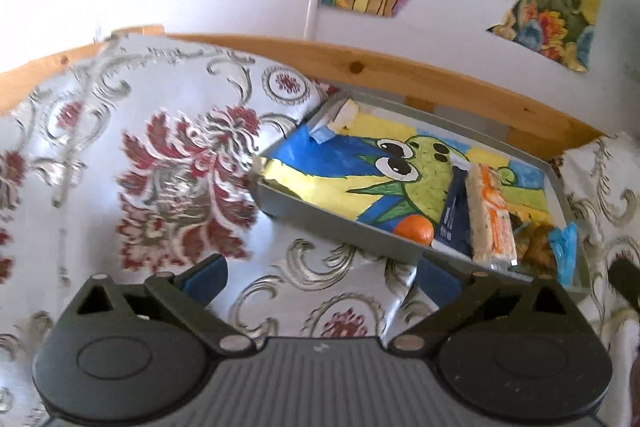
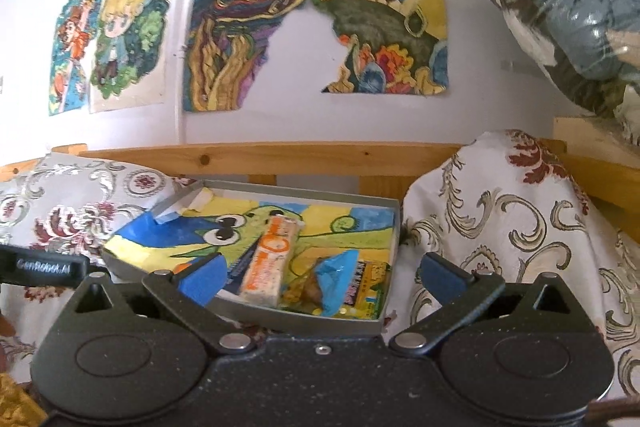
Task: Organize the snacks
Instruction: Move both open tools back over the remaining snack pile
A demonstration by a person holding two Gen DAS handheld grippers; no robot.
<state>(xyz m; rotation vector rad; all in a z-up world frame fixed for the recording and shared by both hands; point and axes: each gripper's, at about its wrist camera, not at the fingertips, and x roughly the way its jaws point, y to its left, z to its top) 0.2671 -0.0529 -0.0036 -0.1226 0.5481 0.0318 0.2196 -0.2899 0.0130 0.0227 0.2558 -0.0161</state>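
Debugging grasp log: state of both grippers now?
Left gripper: open, holding nothing.
Right gripper: open, holding nothing, over the tray.

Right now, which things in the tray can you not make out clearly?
- Orange fruit: right wrist view, almost all hidden behind the right gripper finger.
- Dark blue packet: print too small; right wrist view, mostly hidden by that finger.
- Snacks under the blue wrapper: blurred, kinds unclear.
- Tray front-right corner: left wrist view, behind the left gripper finger.

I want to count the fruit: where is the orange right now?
In the left wrist view the orange lies in the grey tray, against its near wall, just left of the dark blue packet.
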